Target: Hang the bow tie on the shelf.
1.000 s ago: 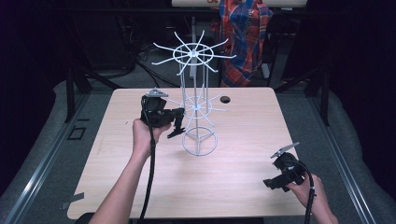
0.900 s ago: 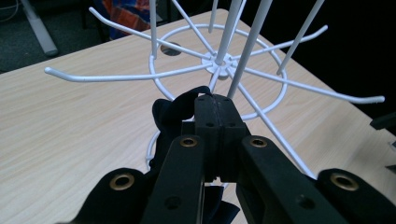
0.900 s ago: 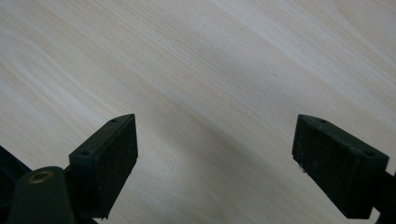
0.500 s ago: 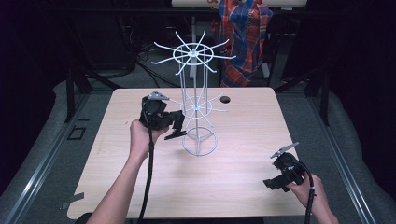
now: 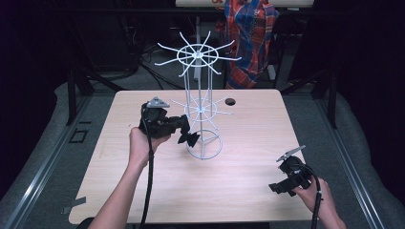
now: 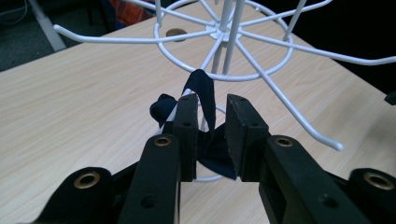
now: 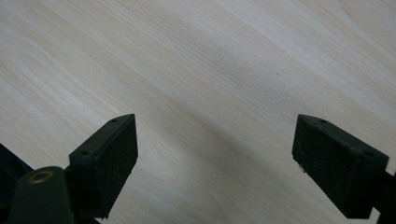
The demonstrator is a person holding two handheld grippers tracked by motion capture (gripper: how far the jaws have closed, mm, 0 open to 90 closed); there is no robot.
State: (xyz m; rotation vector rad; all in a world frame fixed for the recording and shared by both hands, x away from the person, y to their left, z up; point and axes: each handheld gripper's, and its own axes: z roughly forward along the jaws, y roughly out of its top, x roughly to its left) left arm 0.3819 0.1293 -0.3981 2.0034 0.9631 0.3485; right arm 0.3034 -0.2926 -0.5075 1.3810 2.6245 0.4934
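Note:
A white wire stand [image 5: 202, 107] with two tiers of spoke arms rises from the table's middle. My left gripper [image 5: 185, 130] is just left of it, near the lower tier. In the left gripper view a dark navy cloth [image 6: 203, 95] with a loop strap runs up between the jaws of my left gripper [image 6: 212, 122]. The jaws stand a little apart and do not pinch the strap. The cloth's bulk [image 5: 189, 139] hangs at the jaw tips, close to a lower arm [image 6: 285, 100]. My right gripper [image 5: 276, 186] rests low at the table's front right. Its jaws [image 7: 215, 140] are wide open over bare wood.
The wooden table [image 5: 143, 191] has a round cable hole [image 5: 231, 101] at the back behind the stand. A person in a plaid shirt [image 5: 250, 33] stands beyond the far edge. Dark floor and metal rails surround the table.
My left gripper has shifted slightly right and down toward the stand's lower arms with the dark cloth. The right gripper has stayed in place.

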